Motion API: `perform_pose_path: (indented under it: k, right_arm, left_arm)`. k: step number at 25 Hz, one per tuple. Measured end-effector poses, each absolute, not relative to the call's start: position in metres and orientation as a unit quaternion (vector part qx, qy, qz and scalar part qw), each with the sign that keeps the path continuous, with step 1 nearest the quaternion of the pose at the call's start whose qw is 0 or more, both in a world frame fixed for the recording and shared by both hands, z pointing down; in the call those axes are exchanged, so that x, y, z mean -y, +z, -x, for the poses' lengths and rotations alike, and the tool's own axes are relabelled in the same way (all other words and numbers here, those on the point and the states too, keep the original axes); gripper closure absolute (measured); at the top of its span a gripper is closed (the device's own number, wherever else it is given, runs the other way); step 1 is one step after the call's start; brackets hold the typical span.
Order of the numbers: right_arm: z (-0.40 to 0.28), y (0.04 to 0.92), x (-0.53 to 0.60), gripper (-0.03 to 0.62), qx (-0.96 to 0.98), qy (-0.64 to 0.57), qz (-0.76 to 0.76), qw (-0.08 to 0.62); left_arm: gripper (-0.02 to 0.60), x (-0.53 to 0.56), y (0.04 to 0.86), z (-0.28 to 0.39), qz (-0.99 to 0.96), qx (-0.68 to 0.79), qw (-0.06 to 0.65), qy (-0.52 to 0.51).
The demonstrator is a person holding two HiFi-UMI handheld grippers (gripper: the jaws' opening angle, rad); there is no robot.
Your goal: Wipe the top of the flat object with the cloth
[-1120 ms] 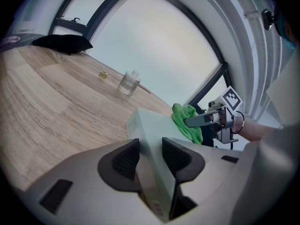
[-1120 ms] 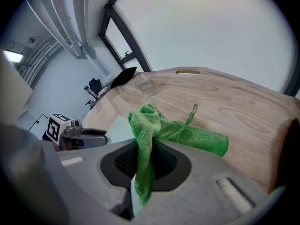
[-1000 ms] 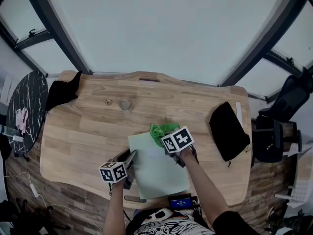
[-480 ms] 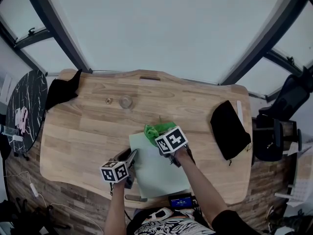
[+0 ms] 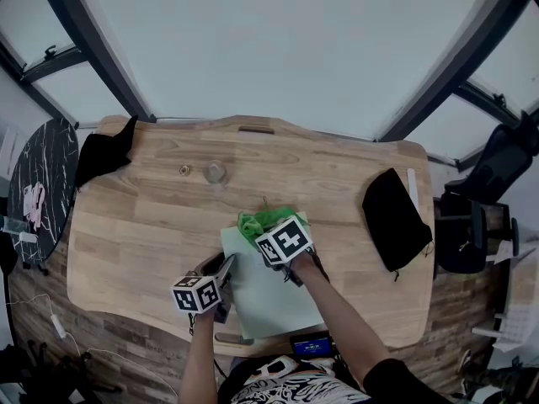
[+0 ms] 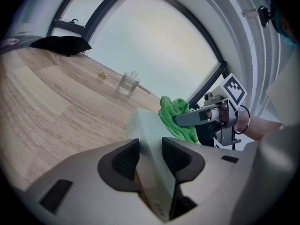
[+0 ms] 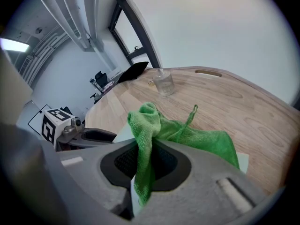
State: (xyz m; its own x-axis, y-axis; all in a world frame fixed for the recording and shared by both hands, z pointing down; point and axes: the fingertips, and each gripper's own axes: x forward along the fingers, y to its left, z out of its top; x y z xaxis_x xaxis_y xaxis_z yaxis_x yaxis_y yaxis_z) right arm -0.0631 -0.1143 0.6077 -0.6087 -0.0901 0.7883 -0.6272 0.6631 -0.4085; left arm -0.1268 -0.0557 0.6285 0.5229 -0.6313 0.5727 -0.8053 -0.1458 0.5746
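Observation:
A pale green flat board (image 5: 274,289) lies on the wooden table (image 5: 143,217) near its front edge. My left gripper (image 5: 221,274) is shut on the board's (image 6: 149,139) left edge and holds it in place. A green cloth (image 5: 257,223) rests on the board's far end, pinched in my right gripper (image 5: 274,241), which is shut on it. In the right gripper view the cloth (image 7: 187,135) rises between the jaws and spreads over the board's far corner. The left gripper view shows the cloth (image 6: 176,121) and the right gripper beside it.
A small clear glass bottle (image 5: 216,173) and a small gold cap (image 5: 184,171) stand at the back left of the table. A black cloth (image 5: 105,154) lies at the far left corner, a black pouch (image 5: 393,217) at the right. A phone (image 5: 310,346) sits at the front edge.
My right gripper has dragged the green cloth leftward along the board's far end. The left gripper and the board have stayed where they were.

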Motion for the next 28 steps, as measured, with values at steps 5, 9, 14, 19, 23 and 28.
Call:
perform_pose_path:
  k: [5,9,14,19,23,28]
  right_arm:
    - [0.075,0.607,0.114,0.556,0.831,0.346,-0.209,0.383]
    - [0.085,0.608,0.110,0.556,0.832,0.344,-0.199,0.387]
    - [0.093,0.608,0.110,0.556,0.835,0.339,-0.188,0.390]
    - [0.102,0.607,0.108,0.556,0.838,0.335,-0.179,0.390]
    - [0.106,0.607,0.107,0.556,0.840,0.332,-0.175,0.392]
    - [0.115,0.607,0.106,0.556,0.841,0.332,-0.170,0.392]
  left_arm:
    - [0.426,0.059,0.628,0.127,-0.753,0.478,0.441,0.100]
    - [0.426,0.057,0.629,0.126,-0.751,0.478,0.444,0.100]
    - [0.426,0.058,0.628,0.125,-0.751,0.477,0.444,0.101]
    - [0.426,0.057,0.628,0.126,-0.751,0.480,0.441,0.102]
    - [0.426,0.057,0.628,0.126,-0.751,0.482,0.440,0.102]
    - [0.426,0.057,0.628,0.127,-0.749,0.483,0.442,0.103]
